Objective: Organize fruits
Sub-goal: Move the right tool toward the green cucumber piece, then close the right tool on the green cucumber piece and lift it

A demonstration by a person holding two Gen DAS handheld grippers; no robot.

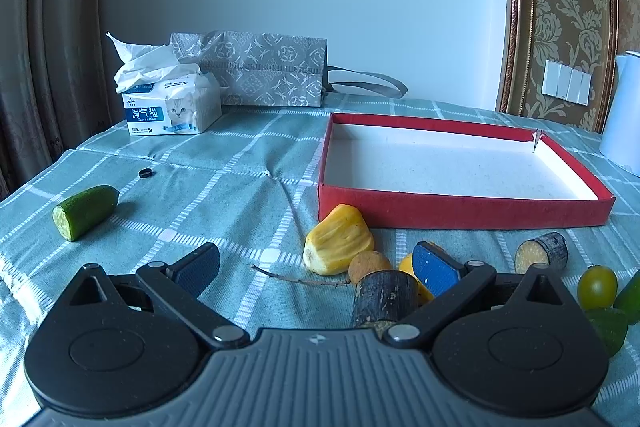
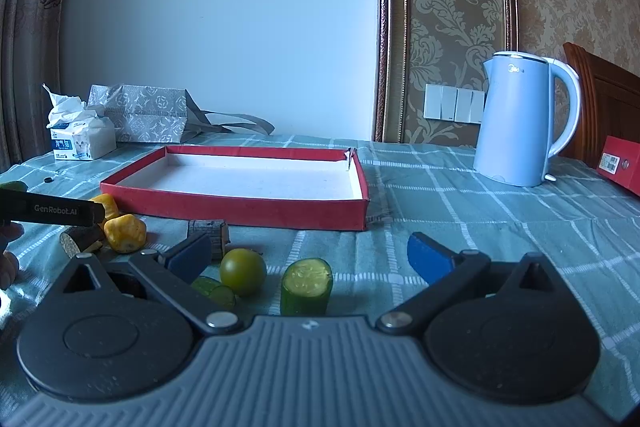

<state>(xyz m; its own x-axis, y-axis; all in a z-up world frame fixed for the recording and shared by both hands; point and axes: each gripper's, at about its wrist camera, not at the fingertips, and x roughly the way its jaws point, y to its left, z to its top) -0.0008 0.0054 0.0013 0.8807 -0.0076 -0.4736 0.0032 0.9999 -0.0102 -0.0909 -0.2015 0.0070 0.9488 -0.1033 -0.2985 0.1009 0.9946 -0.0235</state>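
A shallow red box [image 1: 460, 211] [image 2: 248, 213] with a white inside lies open on the checked cloth. In front of it lie yellow fruit pieces [image 1: 338, 239] [image 2: 125, 233], a dark sugarcane stub [image 1: 385, 297], a second stub [image 1: 542, 251] [image 2: 210, 231], a green tomato [image 1: 597, 286] [image 2: 243, 271], a cucumber piece [image 2: 307, 286] and thin cucumber slices [image 2: 214, 290]. Another cucumber piece [image 1: 85, 211] lies far left. My left gripper [image 1: 316, 273] is open and empty, low over the fruit. My right gripper [image 2: 310, 259] is open and empty above the cucumber piece.
A tissue pack [image 1: 172, 107] [image 2: 82, 139] and a patterned gift bag [image 1: 256, 69] [image 2: 140, 113] stand at the back left. A blue kettle [image 2: 524, 119] stands back right, a red carton [image 2: 620, 163] at the right edge. A small black ring [image 1: 146, 172] lies on the cloth.
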